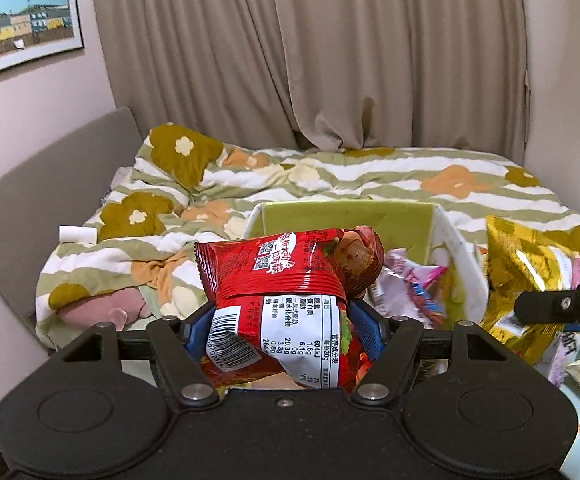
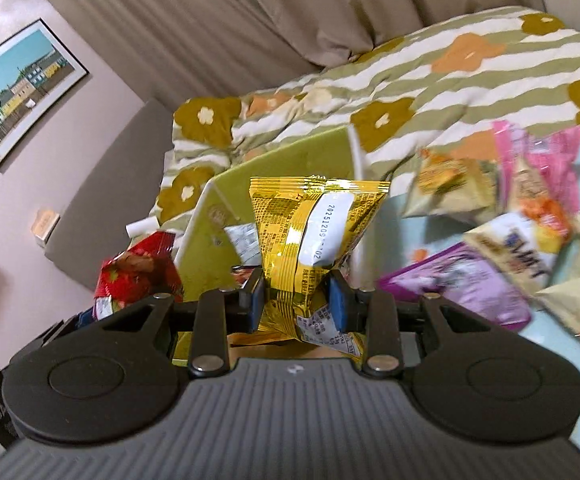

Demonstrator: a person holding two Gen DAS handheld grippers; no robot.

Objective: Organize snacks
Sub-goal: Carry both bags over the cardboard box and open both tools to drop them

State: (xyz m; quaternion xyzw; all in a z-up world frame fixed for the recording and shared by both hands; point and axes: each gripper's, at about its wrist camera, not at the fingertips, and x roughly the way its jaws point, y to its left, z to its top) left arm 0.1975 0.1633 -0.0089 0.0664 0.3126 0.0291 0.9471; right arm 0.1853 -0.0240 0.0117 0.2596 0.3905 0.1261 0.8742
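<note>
While the left gripper (image 1: 286,332) clamps the red snack bag (image 1: 290,280) just before the green box (image 1: 350,216), the right gripper (image 2: 298,304) pinches the yellow snack bag (image 2: 314,232) beside it. Both packets look light, puffy and slick, probably best held low across the crimped body.

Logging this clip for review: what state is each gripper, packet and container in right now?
Left gripper: shut on red packet.
Red packet: held, raised before the box.
Right gripper: shut on gold packet.
Gold packet: held, pinched near its lower end.
Green box: open, some packets inside.
Loose packets: lying outside the box.
Curtains: drawn.
</note>
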